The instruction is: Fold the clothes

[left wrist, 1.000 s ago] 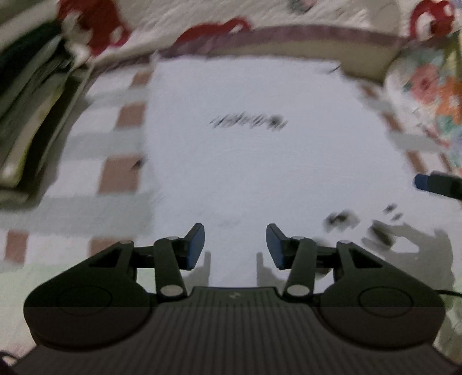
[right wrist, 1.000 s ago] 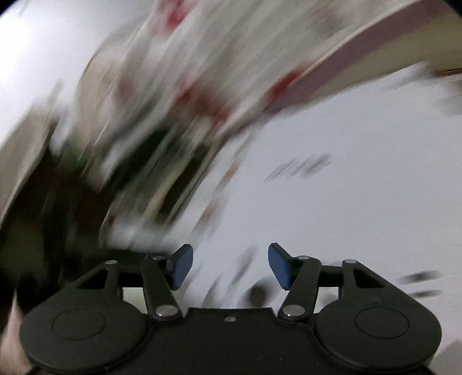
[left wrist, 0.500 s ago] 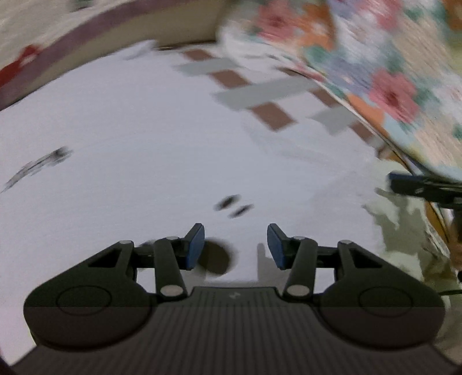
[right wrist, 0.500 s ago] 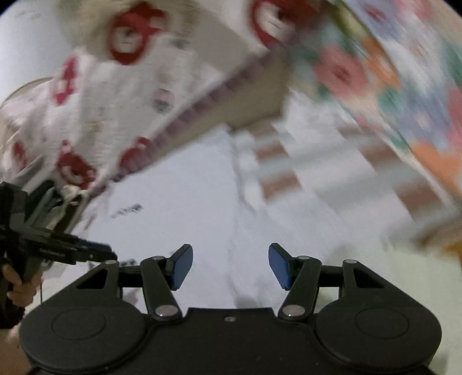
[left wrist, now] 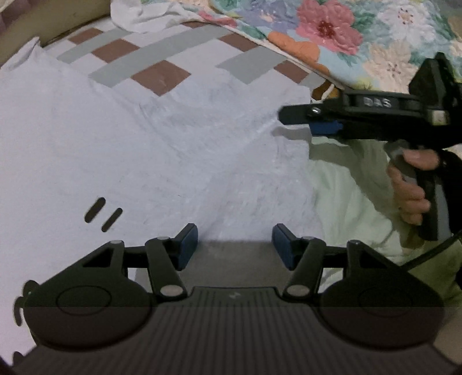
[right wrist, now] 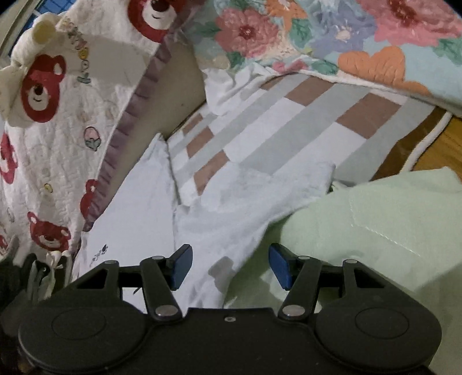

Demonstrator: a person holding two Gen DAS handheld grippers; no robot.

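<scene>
A white T-shirt (left wrist: pixel 144 150) with small black print lies spread flat on the bed; in the right wrist view the white T-shirt (right wrist: pixel 219 207) shows a sleeve reaching toward the right. My left gripper (left wrist: pixel 235 245) hovers open just above its cloth, nothing between the blue pads. My right gripper (right wrist: pixel 230 264) is open too, low over the shirt's edge where it meets a pale green garment (right wrist: pixel 375 225). The left wrist view shows the right gripper (left wrist: pixel 326 119) from the side, held by a hand (left wrist: pixel 410 184) over the shirt's right edge and the pale green garment (left wrist: pixel 355 196).
A checked sheet of grey, white and brown (right wrist: pixel 288 124) covers the bed. A floral quilt (left wrist: pixel 332 26) is bunched at the far right. A bear-print blanket (right wrist: pixel 52 121) rises at the left. A strip of wooden floor (right wrist: pixel 444 144) shows past the bed edge.
Both grippers have swung right across the shirt, from its printed chest to its right sleeve side. The motion blur has gone. Both stay open.
</scene>
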